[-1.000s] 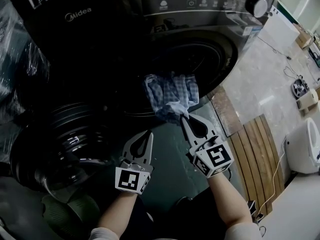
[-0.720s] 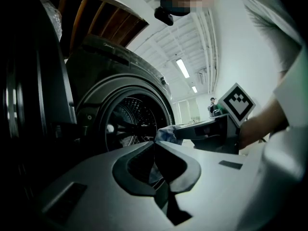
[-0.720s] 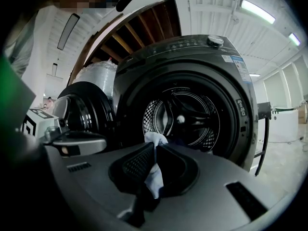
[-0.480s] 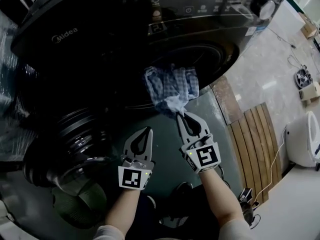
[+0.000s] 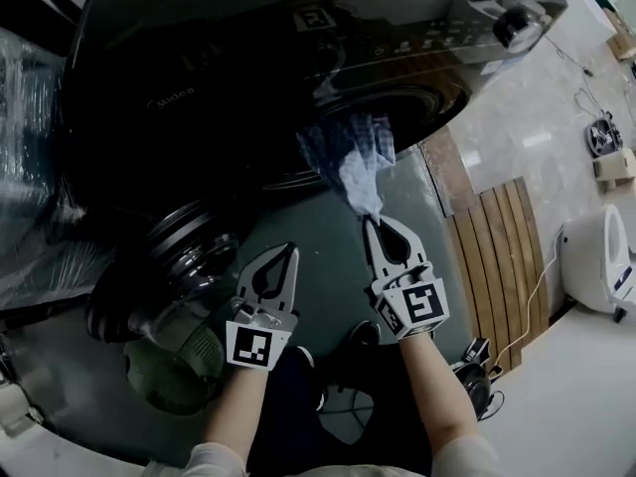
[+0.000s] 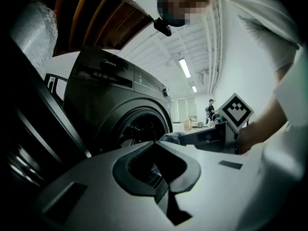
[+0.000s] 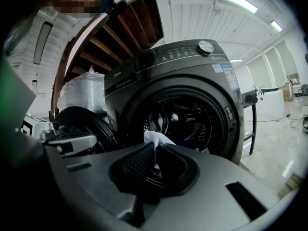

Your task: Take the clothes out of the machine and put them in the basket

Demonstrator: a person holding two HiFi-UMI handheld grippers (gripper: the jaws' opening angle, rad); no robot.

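Our right gripper (image 5: 371, 219) has its fingers clenched on the blue-and-white checked cloth (image 5: 354, 157), stretched just outside the drum mouth (image 7: 183, 119) of the dark grey front-loading washing machine (image 5: 248, 58); left gripper (image 5: 289, 251) fingers clenched, empty

left gripper (image 6: 155, 143) with jaws together, empty, dark washing machine (image 6: 115, 100) beyond, right gripper (image 6: 186, 138) with cloth (image 6: 171, 137) alongside

Open door (image 5: 174, 266) left of drum mouth (image 5: 427, 107)

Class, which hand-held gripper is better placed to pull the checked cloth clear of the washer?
Right: the right hand-held gripper is shut on the checked cloth; the left hand-held gripper holds nothing.
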